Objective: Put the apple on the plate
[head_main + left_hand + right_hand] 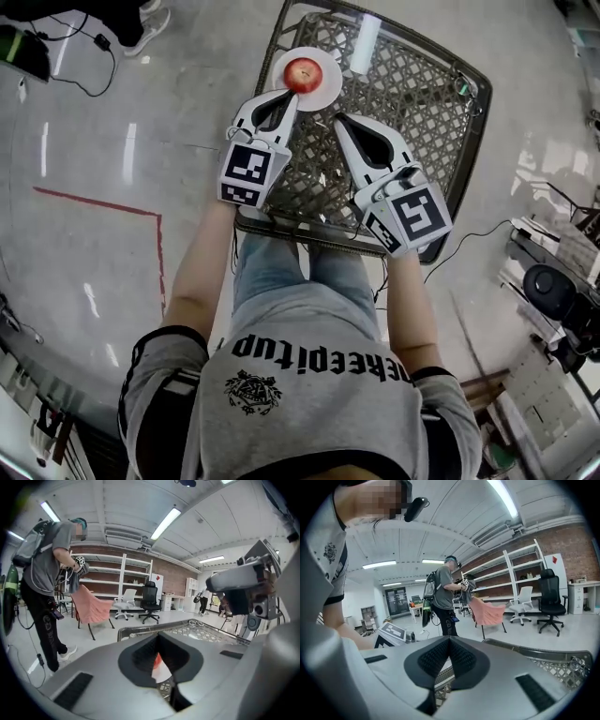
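Two claws over the lattice desk [412, 103], neither carrying anything. Finds the left claw [291, 97] with its jaws pressed together, tips just beside the near rim of the white plate [328, 89], nothing pinched between them. Finds the right claw [339, 119] likewise closed tight and empty, above the desk's middle, apart from the plate.

Locates the apple [303, 74] already on the plate, at the desk's far left corner. Glimpsed too as a red sliver beyond the left claw's tips in the left gripper view. Notes a white cylinder [366, 42] lying just beside the plate, on its right. Judges the task as good as finished.

Should handle, by the look of it, as firm, fairly heavy for its size, smooth-skinned and round. Apt to roll or slip out of a shallow pinch, and liable to bruise under a hard squeeze. Best taken across its widest girth, pads on opposite flanks, clear of stem and base. Worth minding as well: a light plate on open lattice, easy to nudge.
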